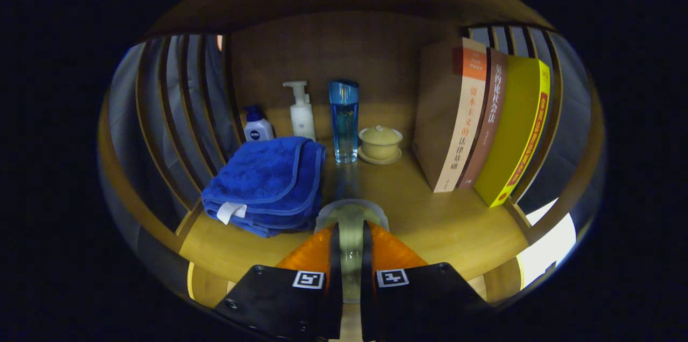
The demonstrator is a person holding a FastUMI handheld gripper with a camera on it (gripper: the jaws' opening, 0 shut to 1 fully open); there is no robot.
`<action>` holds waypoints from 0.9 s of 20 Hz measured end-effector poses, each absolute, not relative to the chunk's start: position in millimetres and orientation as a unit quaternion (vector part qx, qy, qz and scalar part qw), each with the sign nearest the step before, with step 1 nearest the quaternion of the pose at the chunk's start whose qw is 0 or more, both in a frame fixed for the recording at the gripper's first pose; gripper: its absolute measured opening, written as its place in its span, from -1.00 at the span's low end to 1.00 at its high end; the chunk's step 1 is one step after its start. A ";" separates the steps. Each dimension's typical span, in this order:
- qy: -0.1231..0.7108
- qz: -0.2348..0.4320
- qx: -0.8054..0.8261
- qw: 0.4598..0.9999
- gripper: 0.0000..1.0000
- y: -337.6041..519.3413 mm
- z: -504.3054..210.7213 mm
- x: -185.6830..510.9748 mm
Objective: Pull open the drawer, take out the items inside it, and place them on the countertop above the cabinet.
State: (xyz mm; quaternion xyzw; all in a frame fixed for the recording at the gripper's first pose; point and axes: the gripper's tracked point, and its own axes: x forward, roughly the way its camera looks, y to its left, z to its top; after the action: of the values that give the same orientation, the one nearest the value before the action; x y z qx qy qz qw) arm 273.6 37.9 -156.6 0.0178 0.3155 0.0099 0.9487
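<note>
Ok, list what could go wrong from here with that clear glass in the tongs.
1. The tongs pinch the clear glass on a narrow strip of smooth wall, so it may slip or tilt.
2. The folded blue towel lies just beside the glass; set down on its edge, the glass could tip.
3. The tall blue bottle stands straight ahead; pushing forward might topple it.
</note>
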 end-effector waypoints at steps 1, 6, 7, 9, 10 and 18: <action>0.310 0.010 0.017 0.950 -0.54 38.3 -155.6 277.2; 0.326 0.012 0.007 0.945 -0.34 37.3 -170.5 273.3; 0.324 0.013 0.004 0.946 -0.32 38.0 -168.8 272.1; 0.328 0.020 -0.001 0.945 -0.09 40.1 -169.7 267.0; 0.327 0.028 -0.001 0.945 0.12 45.0 -168.6 265.6; 0.280 0.050 -0.018 0.958 0.95 59.7 -130.9 258.0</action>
State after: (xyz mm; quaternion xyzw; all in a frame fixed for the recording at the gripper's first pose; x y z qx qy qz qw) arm 258.0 59.7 -130.9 -0.0178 0.2804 0.0500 0.9584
